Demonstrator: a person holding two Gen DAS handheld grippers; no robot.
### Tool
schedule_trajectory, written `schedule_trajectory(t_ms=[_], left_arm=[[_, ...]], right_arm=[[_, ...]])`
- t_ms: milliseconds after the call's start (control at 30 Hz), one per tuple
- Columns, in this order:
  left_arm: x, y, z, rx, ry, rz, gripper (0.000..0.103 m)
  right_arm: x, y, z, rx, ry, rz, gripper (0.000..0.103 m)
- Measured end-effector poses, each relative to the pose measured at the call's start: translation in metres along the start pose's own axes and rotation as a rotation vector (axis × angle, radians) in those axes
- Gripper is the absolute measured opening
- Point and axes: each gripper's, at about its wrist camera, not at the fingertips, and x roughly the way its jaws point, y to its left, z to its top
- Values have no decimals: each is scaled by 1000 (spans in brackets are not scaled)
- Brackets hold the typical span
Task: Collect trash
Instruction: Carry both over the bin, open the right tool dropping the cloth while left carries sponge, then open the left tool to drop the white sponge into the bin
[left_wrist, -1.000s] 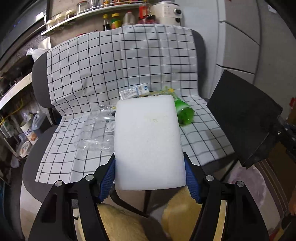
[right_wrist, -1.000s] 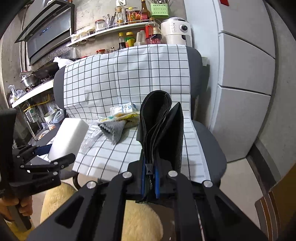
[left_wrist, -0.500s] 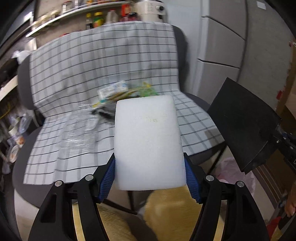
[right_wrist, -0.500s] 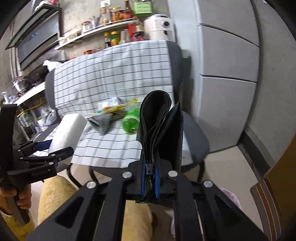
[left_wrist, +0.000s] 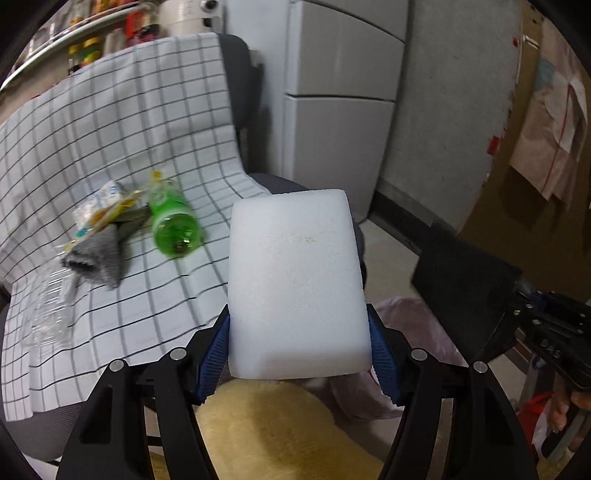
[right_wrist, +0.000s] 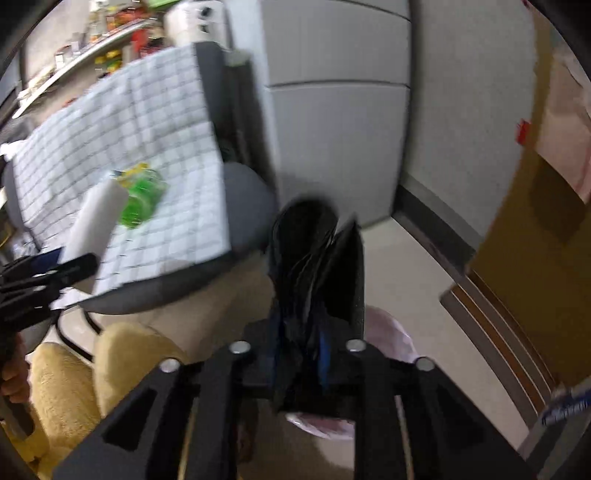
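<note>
My left gripper (left_wrist: 297, 347) is shut on a white foam block (left_wrist: 295, 280), held in front of the chair's right edge; block and gripper also show in the right wrist view (right_wrist: 94, 218). My right gripper (right_wrist: 299, 350) is shut on a folded black sheet (right_wrist: 317, 258), also seen at the right in the left wrist view (left_wrist: 465, 288). A pink bin bag (right_wrist: 384, 325) lies below it on the floor. On the checked cloth (left_wrist: 92, 147) lie a green bottle (left_wrist: 171, 221), a grey rag (left_wrist: 98, 254), snack wrappers (left_wrist: 99, 205) and clear plastic (left_wrist: 51, 302).
The cloth covers a grey chair (right_wrist: 240, 206). A grey fridge (left_wrist: 340, 103) stands behind it, a brown cardboard wall (left_wrist: 535, 166) at right. My yellow-trousered legs (left_wrist: 273, 432) are below the grippers. Shelves with jars (left_wrist: 92, 40) are at the back.
Both grippers have swung to the right, away from the chair seat toward the floor by the fridge. The pink bag has come into view. Both grips are unchanged.
</note>
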Motion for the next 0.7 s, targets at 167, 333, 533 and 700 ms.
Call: schedule_trajectory(t_ms=[167,333,533,700], left_arm=[[5,-9,0,27,12,4,68],[6,-10,-1,32,21,-2,68],[5,-10,-7,47,31,-33,68],[4,-27,-12,99,26,-104,68]], right_arm=[[12,-25,-5,62,19,-82,48],[-1,-24,-2,63,-34,-50,48],[-15,-10,14,37,-99,-11,48],[-28,0,23,24,-143,3,48]])
